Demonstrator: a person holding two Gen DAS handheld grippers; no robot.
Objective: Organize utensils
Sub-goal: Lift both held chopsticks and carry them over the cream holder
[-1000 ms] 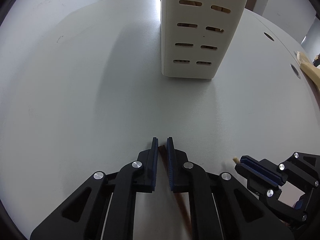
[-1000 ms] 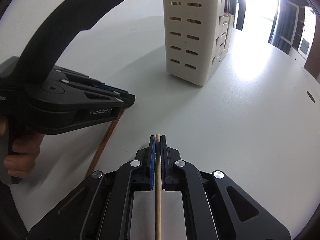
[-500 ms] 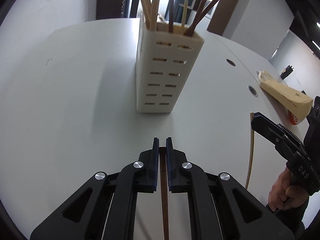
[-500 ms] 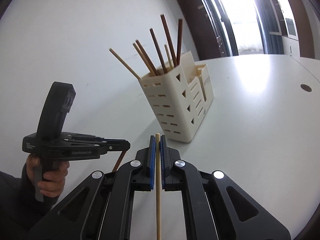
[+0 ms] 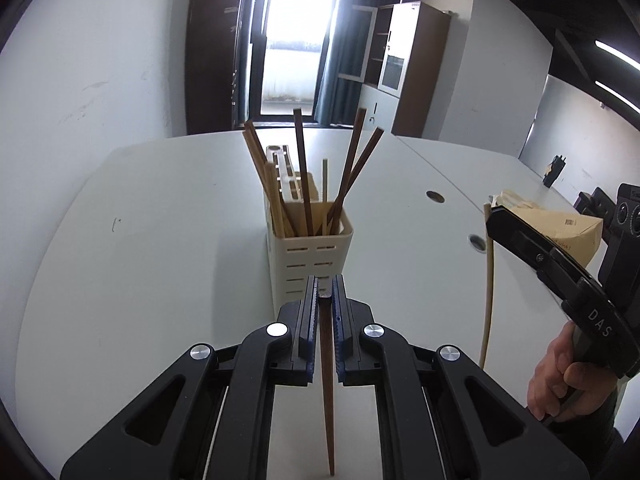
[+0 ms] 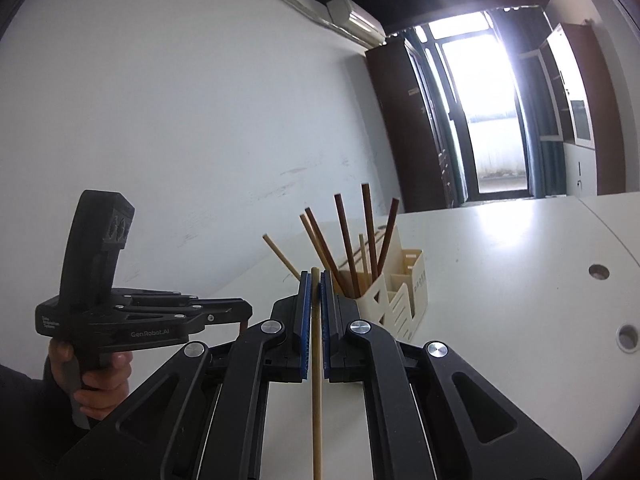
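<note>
Fingers of the left gripper (image 5: pixel 325 294) clamp a dark chopstick (image 5: pixel 326 380); right gripper (image 6: pixel 315 284) fingers clamp a pale chopstick (image 6: pixel 316 392). Both have risen off the table (image 5: pixel 160 240), near the slotted holder (image 5: pixel 310 258), ready for insertion.

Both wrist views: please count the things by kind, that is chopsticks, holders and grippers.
Chopsticks: 9 (7 standing chopsticks, 1 dark chopstick in the left gripper, 1 pale chopstick in the right gripper)
Holder: 1
Grippers: 2
Total: 12
</note>
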